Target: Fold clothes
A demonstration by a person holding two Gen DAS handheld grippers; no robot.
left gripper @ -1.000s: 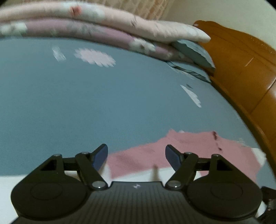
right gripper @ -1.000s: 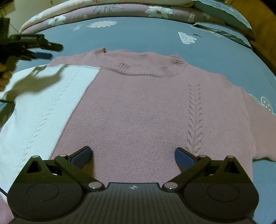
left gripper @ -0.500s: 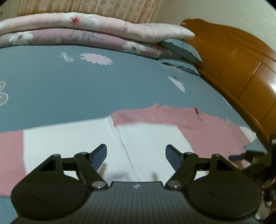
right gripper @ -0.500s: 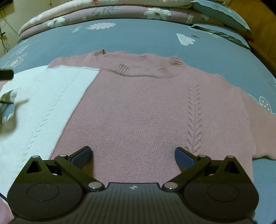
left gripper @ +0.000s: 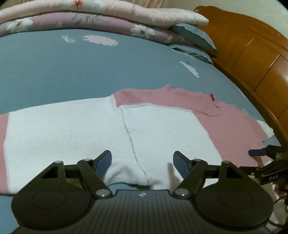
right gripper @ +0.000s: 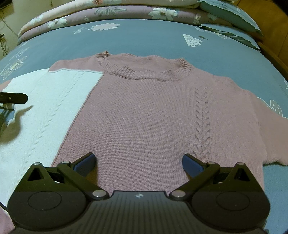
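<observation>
The sweater [right gripper: 153,115] lies flat and face up across the middle of the bed [right gripper: 144,37], neckline toward the stacked quilts [right gripper: 111,12] at the far edge, pink body spread wide, white panel and sleeve reaching to the left edge. No fold is made yet, by the look of it: both sleeves are out and the hem lies flat at the near edge. The left gripper [left gripper: 142,162] hovers over the white sleeve's underarm seam, jaws wide apart, nothing between them. The right gripper [right gripper: 138,162] hangs over the hem near the cable stitch, jaws just as wide, also empty. So everything is left: sleeves in, sides over, then bottom up. My read is the left sleeve goes first.
</observation>
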